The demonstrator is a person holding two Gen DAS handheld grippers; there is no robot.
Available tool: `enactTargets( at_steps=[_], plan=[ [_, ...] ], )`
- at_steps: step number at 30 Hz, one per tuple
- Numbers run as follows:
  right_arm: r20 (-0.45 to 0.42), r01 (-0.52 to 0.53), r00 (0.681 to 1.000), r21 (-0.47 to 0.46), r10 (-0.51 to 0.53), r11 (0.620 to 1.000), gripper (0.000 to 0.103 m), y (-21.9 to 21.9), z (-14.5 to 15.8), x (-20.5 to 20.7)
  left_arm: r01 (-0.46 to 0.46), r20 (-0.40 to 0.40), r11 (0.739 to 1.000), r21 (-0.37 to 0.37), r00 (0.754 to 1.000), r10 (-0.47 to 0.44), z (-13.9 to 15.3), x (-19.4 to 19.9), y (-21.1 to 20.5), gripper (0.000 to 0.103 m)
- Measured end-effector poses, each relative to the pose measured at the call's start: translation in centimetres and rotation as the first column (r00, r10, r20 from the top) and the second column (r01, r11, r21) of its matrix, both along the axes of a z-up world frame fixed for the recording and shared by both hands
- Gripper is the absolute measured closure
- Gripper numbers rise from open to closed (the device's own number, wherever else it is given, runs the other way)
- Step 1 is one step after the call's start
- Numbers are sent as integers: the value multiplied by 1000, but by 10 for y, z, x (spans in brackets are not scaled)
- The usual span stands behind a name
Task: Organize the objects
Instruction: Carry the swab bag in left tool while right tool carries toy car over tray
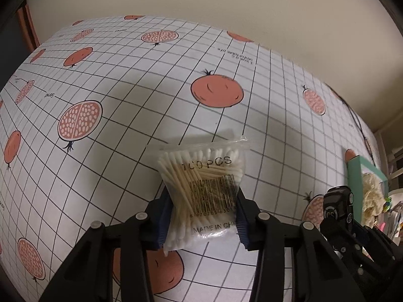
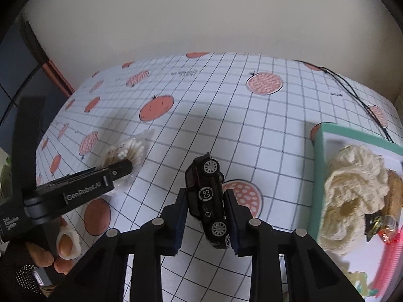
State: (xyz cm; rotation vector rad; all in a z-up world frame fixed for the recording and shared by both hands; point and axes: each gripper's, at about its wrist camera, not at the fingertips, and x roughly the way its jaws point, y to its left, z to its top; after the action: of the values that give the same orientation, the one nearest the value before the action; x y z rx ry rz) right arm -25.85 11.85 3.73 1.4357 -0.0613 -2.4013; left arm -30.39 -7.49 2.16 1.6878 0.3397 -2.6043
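The left gripper (image 1: 202, 216) has its fingers clamped on a bag of cotton swabs (image 1: 204, 188), low centre of its view above the bench (image 1: 126, 125). The right gripper (image 2: 205, 216) pinches a black toy car (image 2: 207, 201), nose up, mid-frame. At right, a teal box (image 2: 318, 138) already holds cream yarn (image 2: 352, 183) and wrapped sweets. Both carried items probably still need placing there.

A table (image 1: 126, 80) covered by a white cloth with a dark grid and orange fruit prints stands against a plain cream wall (image 1: 252, 2). A black cable (image 2: 352, 93) trails across its far right corner, and soft shadows fall on the cloth.
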Motion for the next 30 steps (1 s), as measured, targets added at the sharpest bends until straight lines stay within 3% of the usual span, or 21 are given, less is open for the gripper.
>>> enactTargets(
  at_steps=[11,19,30],
  plan=[
    [-58,102,993,-78,-107,992,72,59,39,-4,47,-133,998,36,990,-42,57,3,14,58],
    [-88,204,973,-115,-215,972,72,121,63,0,138,-227,983,124,968,-107,98,9,44,58],
    [-105,294,946,-128,-308,947,72,192,77,10,272,-255,947,169,940,-225,116,21,113,57]
  ],
)
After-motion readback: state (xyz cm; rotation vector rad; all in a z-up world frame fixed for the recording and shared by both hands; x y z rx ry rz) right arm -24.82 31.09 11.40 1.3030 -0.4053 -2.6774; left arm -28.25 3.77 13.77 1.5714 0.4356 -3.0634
